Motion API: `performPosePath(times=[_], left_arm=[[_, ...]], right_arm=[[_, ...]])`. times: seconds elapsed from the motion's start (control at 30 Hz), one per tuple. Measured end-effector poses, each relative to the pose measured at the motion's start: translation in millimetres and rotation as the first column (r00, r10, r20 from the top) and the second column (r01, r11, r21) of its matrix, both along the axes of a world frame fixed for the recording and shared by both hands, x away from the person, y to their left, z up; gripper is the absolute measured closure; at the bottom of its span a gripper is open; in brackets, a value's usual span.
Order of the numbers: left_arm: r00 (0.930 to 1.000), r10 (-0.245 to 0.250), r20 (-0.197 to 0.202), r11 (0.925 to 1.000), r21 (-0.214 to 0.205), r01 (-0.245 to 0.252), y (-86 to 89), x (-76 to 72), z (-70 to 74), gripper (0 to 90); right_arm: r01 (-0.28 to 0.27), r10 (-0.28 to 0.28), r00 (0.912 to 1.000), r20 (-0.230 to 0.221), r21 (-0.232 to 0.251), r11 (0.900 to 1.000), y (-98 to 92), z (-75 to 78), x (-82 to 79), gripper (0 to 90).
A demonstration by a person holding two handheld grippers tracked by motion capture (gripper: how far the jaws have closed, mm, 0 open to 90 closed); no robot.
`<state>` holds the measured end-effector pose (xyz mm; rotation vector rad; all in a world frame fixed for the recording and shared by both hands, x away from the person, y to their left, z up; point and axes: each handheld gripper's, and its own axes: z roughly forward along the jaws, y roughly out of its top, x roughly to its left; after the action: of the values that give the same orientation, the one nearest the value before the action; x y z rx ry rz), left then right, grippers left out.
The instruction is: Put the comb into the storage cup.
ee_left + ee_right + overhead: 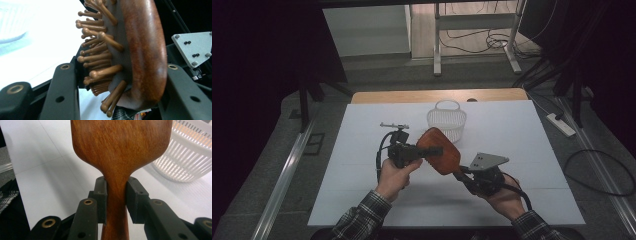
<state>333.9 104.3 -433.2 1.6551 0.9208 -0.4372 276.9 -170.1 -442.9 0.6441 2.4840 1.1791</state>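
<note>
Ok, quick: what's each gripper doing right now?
Left gripper: shut on the brush, across its head, bristles to one jaw.
Right gripper: shut on the brush handle.

Plaid sleeves [362, 217], black tools with brass-ringed holes, grey three-cornered plate [487, 161], black cables [378, 155]

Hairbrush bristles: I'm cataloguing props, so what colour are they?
Light brown wooden pins with rounded tips, clearest in the left gripper view.

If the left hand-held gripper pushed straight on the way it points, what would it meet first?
Likely the right hand-held gripper: the left hand-held gripper, shut across the wooden hairbrush, points towards it, and its grey plate lies just beyond the brush. Depth is unclear.
</note>
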Motion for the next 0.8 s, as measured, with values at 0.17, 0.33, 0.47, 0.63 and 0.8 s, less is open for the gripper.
performPosePath(times=[0.17,0.33,0.47,0.63,0.8], left_arm=[[0.9986,0.008,0.052,0.999,0.044,-0.01,-3.1,-3.7,5.6,53.6],[0.9976,0.005,0.069,0.999,0.044,-0.008,-1.9,-3.9,8.1,53.5],[0.997,0.01,0.077,0.9987,0.049,-0.013,-0.9,-4.0,9.3,53.4],[0.9961,0.008,0.088,0.9982,0.058,-0.013,0.3,-3.7,11.3,53.2],[0.9931,0.019,0.116,0.9959,0.086,-0.029,2.3,-4.3,15.1,53.0]], right_arm=[[-0.01,0.01,0.9997,-0.021,-0.004,0.9999,-1.5,-0.2,1.6,63.2],[0.008,-0.009,0.9995,-0.03,-0.021,0.9997,-2.7,-1.1,2.9,52.1],[0.018,-0.019,0.9989,-0.043,-0.029,0.9994,-3.6,-1.2,4.2,45.3],[0.012,-0.014,0.9967,-0.079,-0.029,0.9995,-5.1,-1.0,5.5,36.8],[0.015,-0.017,0.9966,-0.08,-0.025,0.9996,-8.6,0.2,4.8,35.0]])
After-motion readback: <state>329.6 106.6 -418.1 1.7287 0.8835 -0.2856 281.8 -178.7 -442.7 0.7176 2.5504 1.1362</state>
